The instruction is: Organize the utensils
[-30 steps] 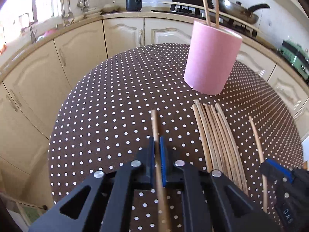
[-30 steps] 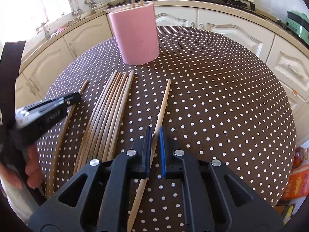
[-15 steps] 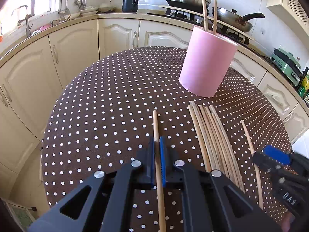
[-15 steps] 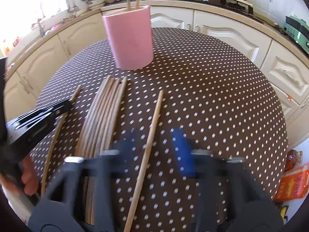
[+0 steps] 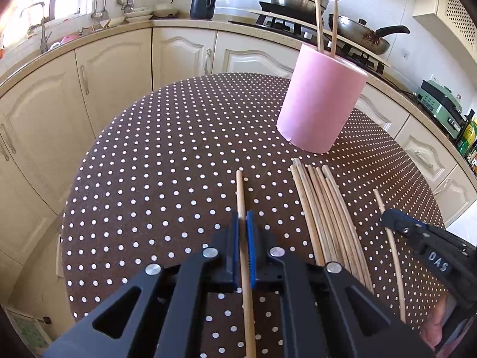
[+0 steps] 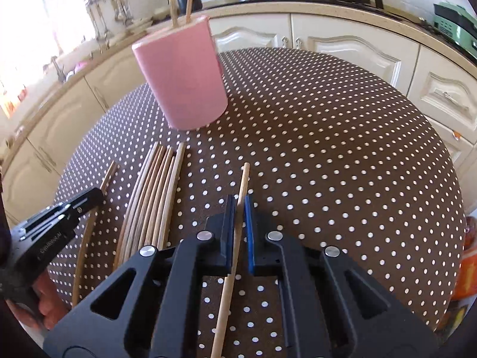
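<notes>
A pink cylindrical holder (image 5: 320,101) (image 6: 182,74) stands on the dotted table with two chopsticks (image 5: 319,15) upright in it. My left gripper (image 5: 242,217) is shut on a wooden chopstick (image 5: 240,191) that points toward the holder; the right wrist view shows that gripper (image 6: 92,197) at the left. My right gripper (image 6: 239,205) has its jaws closing on a second chopstick (image 6: 244,179), pads against it. Between the two grippers several chopsticks (image 5: 325,208) (image 6: 158,191) lie side by side on the table.
The round table (image 5: 167,155) has a brown cloth with white dots. Cream kitchen cabinets (image 5: 113,71) curve behind it, with a stove, pots and a pan (image 5: 363,34) on the counter. A person's hand (image 6: 47,301) shows at the lower left.
My right gripper opened wide half a second ago and has closed again on the single chopstick. The left gripper kept its hold and turned slightly.
</notes>
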### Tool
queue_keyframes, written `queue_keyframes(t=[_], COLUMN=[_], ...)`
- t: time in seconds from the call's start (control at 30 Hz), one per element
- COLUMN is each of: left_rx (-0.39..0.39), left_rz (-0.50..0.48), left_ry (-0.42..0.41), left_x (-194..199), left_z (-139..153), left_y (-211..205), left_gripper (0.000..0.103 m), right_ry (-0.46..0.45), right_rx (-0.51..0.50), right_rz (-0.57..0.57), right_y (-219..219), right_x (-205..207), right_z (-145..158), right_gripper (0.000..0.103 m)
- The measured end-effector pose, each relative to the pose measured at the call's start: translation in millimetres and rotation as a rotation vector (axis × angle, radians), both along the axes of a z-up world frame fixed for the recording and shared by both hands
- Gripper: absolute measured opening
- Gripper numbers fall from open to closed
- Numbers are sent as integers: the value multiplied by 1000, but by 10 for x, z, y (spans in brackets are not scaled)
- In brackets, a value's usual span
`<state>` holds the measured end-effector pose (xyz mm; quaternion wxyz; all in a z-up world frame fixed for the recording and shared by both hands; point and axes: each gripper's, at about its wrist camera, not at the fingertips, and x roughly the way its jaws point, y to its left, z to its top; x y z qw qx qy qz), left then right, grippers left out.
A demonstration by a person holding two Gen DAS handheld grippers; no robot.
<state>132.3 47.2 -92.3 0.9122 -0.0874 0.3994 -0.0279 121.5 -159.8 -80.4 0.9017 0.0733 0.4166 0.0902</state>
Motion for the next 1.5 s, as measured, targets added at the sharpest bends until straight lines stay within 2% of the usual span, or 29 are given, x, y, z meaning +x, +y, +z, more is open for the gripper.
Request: queue_keyframes(t=[0.1, 0.27, 0.4, 0.53, 0.63, 0.73, 0.77, 0.8, 0.83, 0.87, 0.97, 1.07, 1.13, 1.17, 1.2, 1.23, 1.33, 1.37, 1.4, 1.5], left_rx=[-39, -36, -64, -69, -58, -50, -50, -49, -44, -35, -19, -57, -54, -52, -52, -53, -52, -50, -48, -41], left_rz=[-2, -14, -40, -53, -59, -72, -79, -84, -85, -84, -67, -61, -53, -50, -51, -52, -52, -53, -54, -50], left_ry=[-49, -99, -151, -218, -253, -255, -247, -234, -223, -207, -140, -74, -54, -48, -41, -37, -18, -11, -5, 20], left_x=[-46, -59, -84, -133, -163, -173, -165, -159, -155, -147, -72, -4, 3, 5, 7, 10, 39, 49, 55, 75], left_z=[91, 243, 420, 593, 686, 719, 712, 693, 671, 637, 544, 424, 360, 336, 318, 298, 245, 224, 203, 137], left_y=[21, -45, -115, -183, -234, -272, -278, -287, -291, -297, -294, -238, -197, -188, -181, -181, -177, -179, -184, -176], left_gripper=[6, 6, 6, 6, 6, 6, 6, 6, 6, 6, 6, 6, 6, 6, 6, 6, 6, 6, 6, 6], right_ry=[-55, -139, -208, -281, -275, -203, -176, -147, -132, -132, -92, -55, -30, -18, -1, 16, 14, 14, 13, 14], right_rx=[19, 18, 57, 27, 3, -2, -11, -34, -57, -72, -118, -158, -201, -216, -219, -208, -202, -199, -200, -192], right_rz=[-24, -50, -52, -55, -45, -36, -35, -40, -50, -58, -70, -75, -69, -69, -63, -48, -29, -27, -32, -46], right_y=[-92, -151, -274, -261, -257, -281, -286, -277, -264, -252, -221, -201, -169, -165, -157, -159, -164, -167, -175, -219], right_x=[-72, -159, -247, -308, -298, -185, -171, -132, -104, -118, -67, -24, 2, 0, 17, 32, 43, 44, 49, 64], right_z=[109, 322, 523, 728, 753, 641, 590, 520, 457, 401, 260, 132, 60, 26, -3, -27, -27, -24, -21, -18], right_gripper=[7, 7, 7, 7, 7, 10, 21, 50, 67, 72, 72, 72, 71, 63, 45, 35, 33, 28, 17, 8])
